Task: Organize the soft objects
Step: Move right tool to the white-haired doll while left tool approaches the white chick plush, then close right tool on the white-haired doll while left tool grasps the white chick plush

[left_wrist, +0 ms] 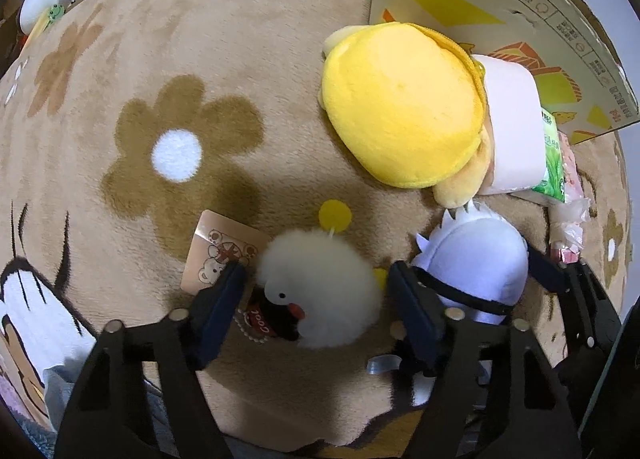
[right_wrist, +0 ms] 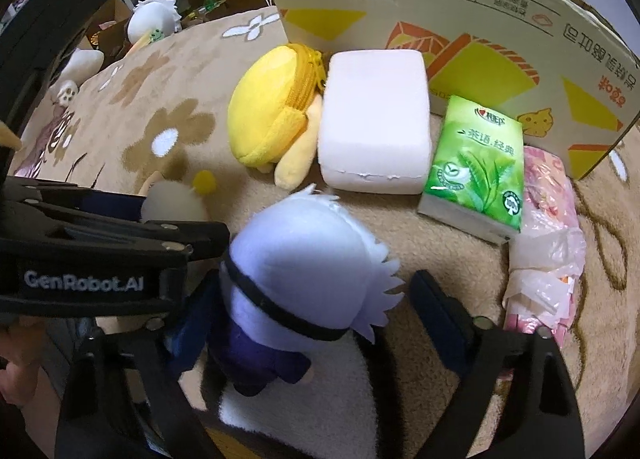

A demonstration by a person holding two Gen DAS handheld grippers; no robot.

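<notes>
Lying face-up, the fluffy bird plush [left_wrist: 320,291] sat untouched between the left gripper [left_wrist: 320,291]'s half-open fingers; the white-haired doll [right_wrist: 304,279] stood between the right gripper [right_wrist: 316,323]'s wide fingers, ungripped.

Tan flower-print blanket [right_wrist: 168,71], things lying straight on it.
Cardboard box [right_wrist: 460,19] at the back; against it: yellow plush [right_wrist: 268,115], pink foam block [right_wrist: 376,119], green tissue pack [right_wrist: 476,163], pink bag [right_wrist: 548,219]. Further out: white-haired doll [right_wrist: 304,267], fluffy white bird [left_wrist: 320,291], card [left_wrist: 216,247].

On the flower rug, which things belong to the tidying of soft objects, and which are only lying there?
Belong to the job:
fluffy white bird toy
white-haired doll
yellow plush
pink foam block
green tissue pack
pink plastic-wrapped pack

Only lying about:
bear card
cardboard box
skull figure
</notes>
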